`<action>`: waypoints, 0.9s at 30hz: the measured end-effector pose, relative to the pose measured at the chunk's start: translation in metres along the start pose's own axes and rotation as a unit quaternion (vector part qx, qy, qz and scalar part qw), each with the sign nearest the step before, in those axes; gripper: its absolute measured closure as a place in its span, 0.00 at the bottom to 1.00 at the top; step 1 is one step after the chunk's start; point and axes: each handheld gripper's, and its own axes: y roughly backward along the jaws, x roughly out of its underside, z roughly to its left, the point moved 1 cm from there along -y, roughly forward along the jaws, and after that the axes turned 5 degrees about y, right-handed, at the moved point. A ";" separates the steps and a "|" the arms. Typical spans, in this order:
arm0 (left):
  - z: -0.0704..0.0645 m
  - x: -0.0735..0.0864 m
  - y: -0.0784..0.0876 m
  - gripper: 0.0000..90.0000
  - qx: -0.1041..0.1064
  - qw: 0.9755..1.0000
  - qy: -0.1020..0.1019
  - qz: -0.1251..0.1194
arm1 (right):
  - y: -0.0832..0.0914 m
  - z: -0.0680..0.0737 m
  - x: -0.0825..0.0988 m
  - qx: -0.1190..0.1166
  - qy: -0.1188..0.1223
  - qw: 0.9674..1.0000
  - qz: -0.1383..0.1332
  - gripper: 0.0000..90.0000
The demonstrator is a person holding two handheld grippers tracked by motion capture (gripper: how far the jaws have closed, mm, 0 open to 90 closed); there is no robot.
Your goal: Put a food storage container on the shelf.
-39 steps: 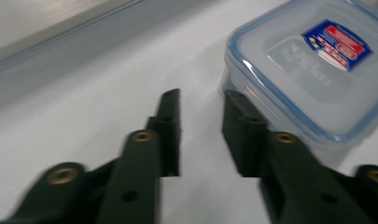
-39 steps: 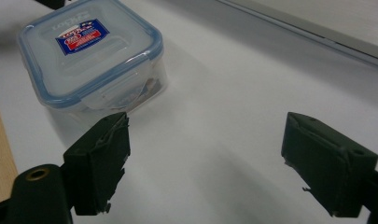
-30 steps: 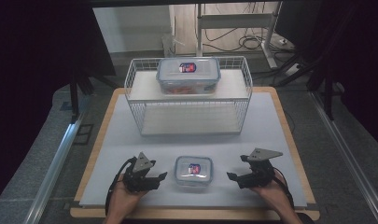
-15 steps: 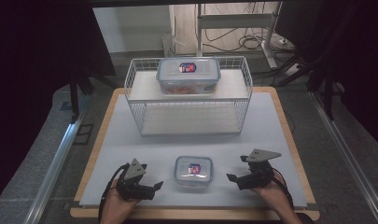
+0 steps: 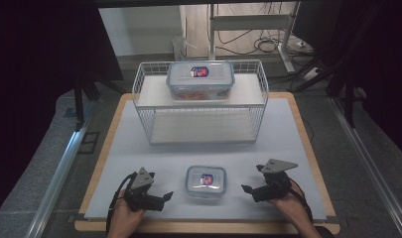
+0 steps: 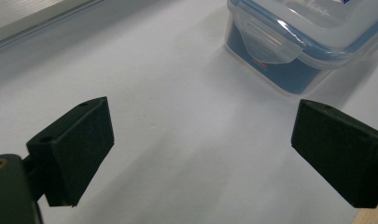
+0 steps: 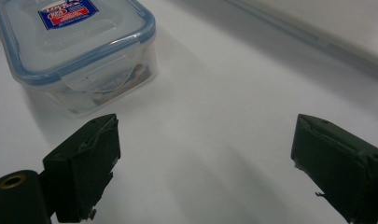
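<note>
light falls from above onto my white table (image 5: 139, 148), bright and even; the room around it sinks into dark. my jaws look soft and blurred up close, and the small container (image 7: 74, 51) throws a faint shadow.

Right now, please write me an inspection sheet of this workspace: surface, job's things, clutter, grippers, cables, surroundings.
Surface: white mat on a wooden board, flat, no spills seen.
Job's things: small box with lid clipped on, at the front between the grippers; large box on top of the wire rack.
Clutter: nothing seen.
Grippers: left gripper and right gripper both open, empty, each beside the small box and apart from it.
Cables: one trails from each gripper; more lie on the floor behind the table.
Surroundings: metal frame legs behind, dark at both sides.
</note>
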 end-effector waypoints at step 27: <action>-0.011 -0.028 -0.014 0.03 0.100 0.993 0.052 0.031 | -0.004 0.019 -0.016 -0.070 -0.076 0.995 0.014 0.01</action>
